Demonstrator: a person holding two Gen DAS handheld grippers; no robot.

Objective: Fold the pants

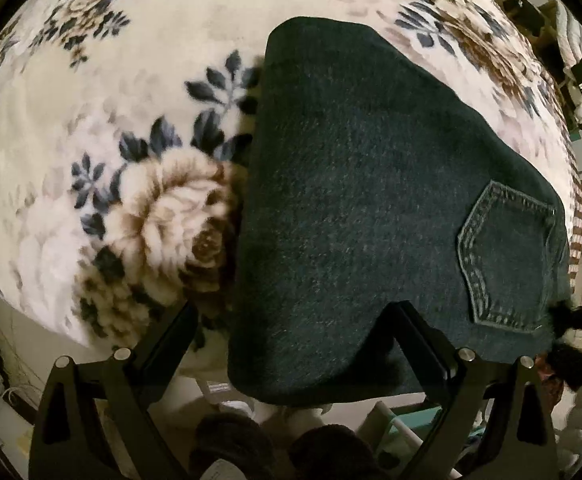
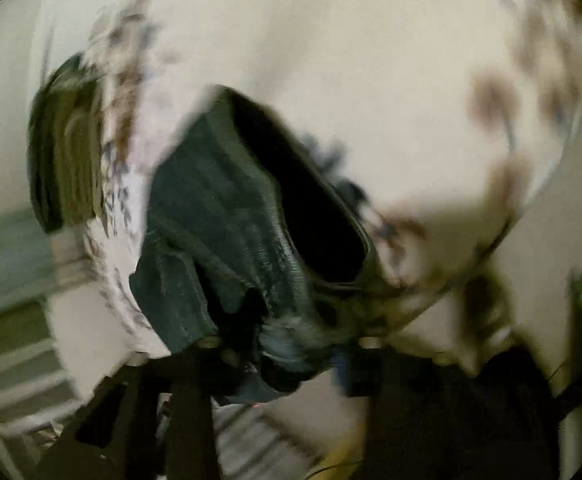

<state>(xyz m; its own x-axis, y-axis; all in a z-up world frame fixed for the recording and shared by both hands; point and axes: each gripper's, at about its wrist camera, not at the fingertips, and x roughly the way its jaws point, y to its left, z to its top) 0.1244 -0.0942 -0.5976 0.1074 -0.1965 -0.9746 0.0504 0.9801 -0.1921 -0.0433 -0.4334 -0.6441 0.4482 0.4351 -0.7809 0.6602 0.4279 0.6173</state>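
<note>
Dark denim pants lie folded on a floral blanket, a back pocket showing at the right. My left gripper is open, its fingers wide apart over the near edge of the pants, which hangs off the bed edge. The right wrist view is heavily blurred. There the pants show their waist opening, and my right gripper sits at the waistband; its jaws are too blurred to read.
The bed edge runs along the bottom of the left wrist view. Clothes hang on racks at the far right. A dark green object lies at the left in the right wrist view. Slatted furniture stands below the bed.
</note>
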